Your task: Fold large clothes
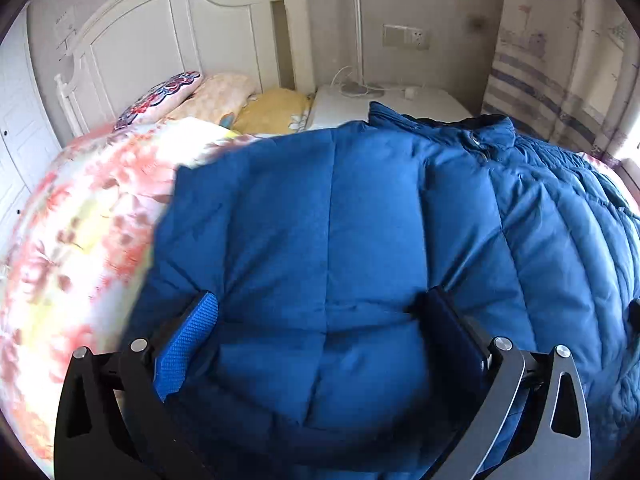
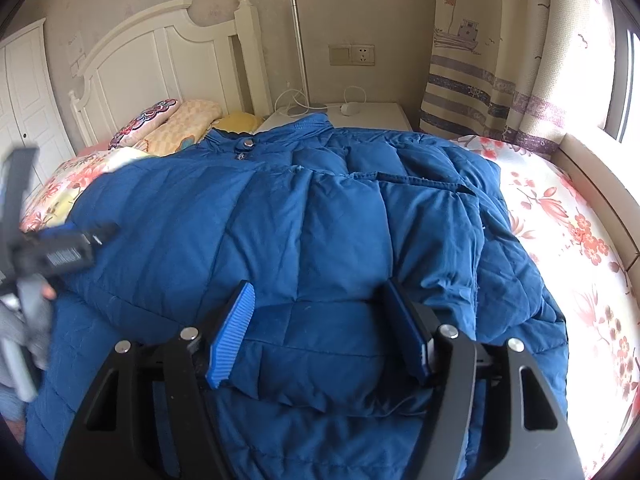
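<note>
Both grippers, left (image 1: 320, 312) and right (image 2: 320, 304), gape wide over the jacket (image 2: 304, 220); pad contact unclear. Quilt (image 1: 80, 216) blurred at nine o'clock.

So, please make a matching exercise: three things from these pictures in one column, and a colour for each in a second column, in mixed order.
Things:
1. padded jacket
2. headboard
3. bedsheet

Colours:
a. white
b. pink flowers on a pale ground
c. blue

Pairs: 1-c, 2-a, 3-b
</note>
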